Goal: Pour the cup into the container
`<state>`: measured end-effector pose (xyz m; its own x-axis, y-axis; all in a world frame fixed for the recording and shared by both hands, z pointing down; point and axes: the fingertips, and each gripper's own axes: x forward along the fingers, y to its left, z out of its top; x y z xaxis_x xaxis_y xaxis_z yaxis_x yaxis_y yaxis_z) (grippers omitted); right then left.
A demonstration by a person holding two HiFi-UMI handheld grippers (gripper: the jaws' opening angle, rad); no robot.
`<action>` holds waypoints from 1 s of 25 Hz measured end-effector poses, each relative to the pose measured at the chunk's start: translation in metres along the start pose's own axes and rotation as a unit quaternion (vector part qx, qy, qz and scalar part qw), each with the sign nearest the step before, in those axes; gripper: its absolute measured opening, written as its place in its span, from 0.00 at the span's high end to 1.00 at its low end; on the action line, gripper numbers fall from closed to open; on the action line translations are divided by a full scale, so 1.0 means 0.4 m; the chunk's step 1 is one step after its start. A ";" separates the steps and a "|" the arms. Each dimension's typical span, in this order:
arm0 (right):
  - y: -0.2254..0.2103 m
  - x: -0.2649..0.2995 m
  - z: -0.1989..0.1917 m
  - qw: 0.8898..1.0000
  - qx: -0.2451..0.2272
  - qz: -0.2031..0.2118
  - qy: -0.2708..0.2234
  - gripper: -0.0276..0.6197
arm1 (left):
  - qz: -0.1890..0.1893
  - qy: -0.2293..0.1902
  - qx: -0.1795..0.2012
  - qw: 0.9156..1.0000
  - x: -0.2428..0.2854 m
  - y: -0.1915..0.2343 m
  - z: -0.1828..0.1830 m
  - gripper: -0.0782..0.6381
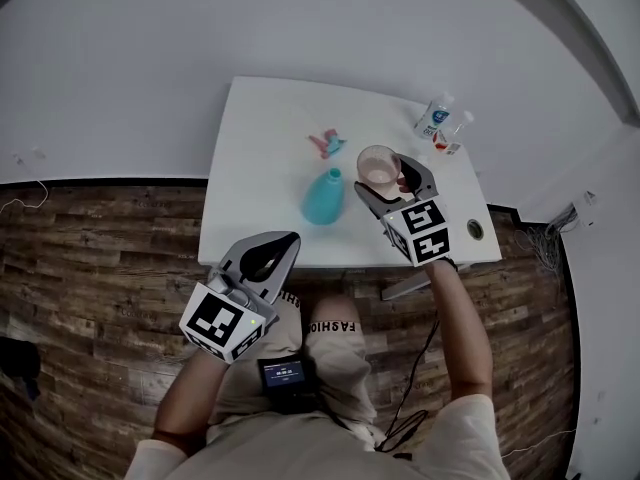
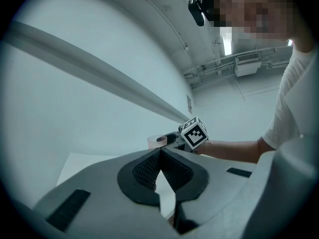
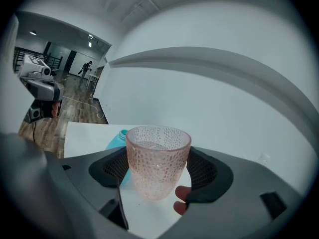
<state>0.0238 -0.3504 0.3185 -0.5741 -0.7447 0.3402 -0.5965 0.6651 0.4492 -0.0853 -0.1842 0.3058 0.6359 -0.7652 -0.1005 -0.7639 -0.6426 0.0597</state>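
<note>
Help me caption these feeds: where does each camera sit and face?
Head view: on the head, steeply down at the white table; forearms, left gripper, right gripper show.
Left gripper view: on it, past shut jaws toward the pink cup; right forearm shows.
Right gripper view: along jaws gripping that cup; fingertip shows.
All share the cup.

Readable print: one word only, on the shorts

Pale shorts (image 1: 335, 343), head view: black caps "FASHIO" across the hem of one leg, the rest of the word not seen; other leg shows approx. "SHI" at its hem, partly cut off. Bottle (image 1: 434, 116) at the far bench corner has a blue-white label, too small to read. Small device screen (image 1: 286, 372) at the waist is lit, chars illegible. Marker cubes (image 1: 225, 323) (image 1: 420, 231) carry b/w square codes, no letters or nos. Wall plate (image 2: 190, 103) in the left gripper view: unreadable.
</note>
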 end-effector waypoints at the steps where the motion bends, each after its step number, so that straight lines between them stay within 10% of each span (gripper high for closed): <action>1: -0.001 0.000 0.000 1.000 -0.004 -0.002 0.001 0.39 | -0.003 0.002 -0.001 1.000 0.003 -0.002 -0.001 0.87; 25: 0.001 0.023 0.029 0.998 -0.064 -0.020 0.009 0.39 | -0.012 -0.001 -0.046 0.999 0.024 -0.015 0.035 0.87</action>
<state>0.0117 -0.3563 0.3123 -0.5415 -0.7715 0.3340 -0.5414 0.6240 0.5635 -0.0763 -0.1872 0.2908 0.6536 -0.7494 -0.1058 -0.7348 -0.6619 0.1482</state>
